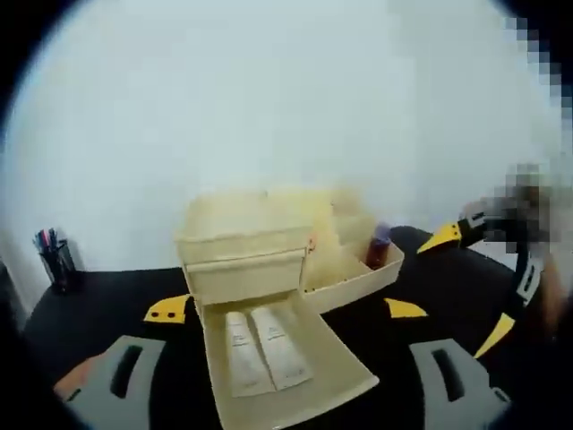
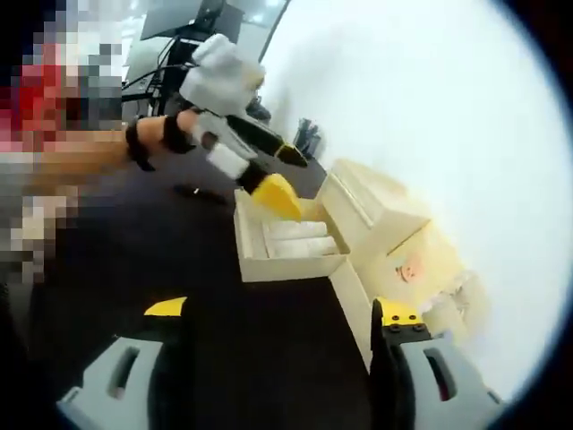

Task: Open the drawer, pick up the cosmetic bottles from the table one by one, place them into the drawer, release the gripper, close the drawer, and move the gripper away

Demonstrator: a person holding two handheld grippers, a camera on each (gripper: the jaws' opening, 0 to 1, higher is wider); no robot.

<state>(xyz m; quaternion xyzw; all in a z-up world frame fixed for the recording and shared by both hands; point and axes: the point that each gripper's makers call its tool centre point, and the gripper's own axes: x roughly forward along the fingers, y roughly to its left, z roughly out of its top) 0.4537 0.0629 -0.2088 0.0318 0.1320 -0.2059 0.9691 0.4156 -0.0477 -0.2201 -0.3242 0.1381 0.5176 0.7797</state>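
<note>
White wall filled the background behind a black table (image 1: pixel 107 296) in the left gripper view. On that table stood a cream-coloured organiser box (image 1: pixel 260 237) with its drawer (image 1: pixel 277 358) pulled out toward the camera. Inside the drawer lay 2 pale cosmetic bottles (image 1: pixel 264 349), flat and side by side, touching or nearly so. A side tray (image 1: pixel 358 269) on the box held a small dark red bottle (image 1: pixel 378 244), upright. Yellow markers (image 1: pixel 167 310) lay on the table to either side of the drawer. A black pen cup (image 1: pixel 55 262) stood far off at the table's edge, by the wall. The left gripper (image 1: pixel 286 394) had its 2 grey jaws spread wide apart at the bottom of the view, released, with nothing between them, the drawer's front end sitting between the 2 jaws.

In the right gripper view, the same drawer (image 2: pixel 286 246) showed from the side with the pale bottles (image 2: pixel 300 237) inside. The left gripper (image 2: pixel 269 193) came in from the left, held by a person's hand (image 2: pixel 148 139), its yellow-tipped end just above the drawer's near corner; whether it touched could not be told. The right gripper (image 2: pixel 277 376) also had its grey jaws wide apart and bare, low over the black table (image 2: pixel 134 260), near the drawer's front.
</note>
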